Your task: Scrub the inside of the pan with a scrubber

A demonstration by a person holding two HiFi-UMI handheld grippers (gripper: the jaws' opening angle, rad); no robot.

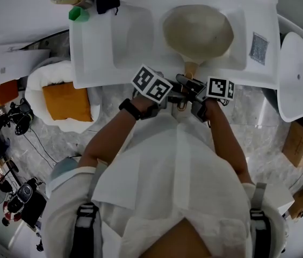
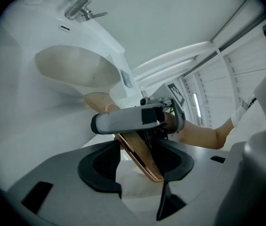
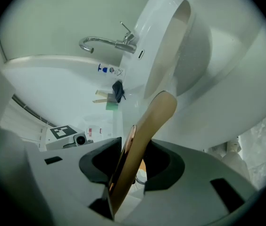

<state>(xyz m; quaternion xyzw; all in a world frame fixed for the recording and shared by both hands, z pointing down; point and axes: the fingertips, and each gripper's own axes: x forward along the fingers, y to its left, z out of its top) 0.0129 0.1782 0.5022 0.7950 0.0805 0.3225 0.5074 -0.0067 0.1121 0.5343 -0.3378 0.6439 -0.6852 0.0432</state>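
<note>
A: Where is the beige round pan (image 1: 198,32)?
B: In the right basin of the white sink (image 1: 95,63), its tan handle (image 3: 145,131) pointing near.
A: And the jaws?
B: The right gripper (image 3: 133,168) clamps that handle; the left gripper (image 2: 140,168) holds its jaws apart around the tip.

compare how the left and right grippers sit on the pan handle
On the left gripper the jaws stand apart, a gap beside the handle; the right gripper pinches it. The left gripper reaches in from the handle's left, the right gripper from its right. Both have it between their jaws, near its free end.

Wash area: white sink (image 1: 132,36), faucet (image 3: 107,42)
</note>
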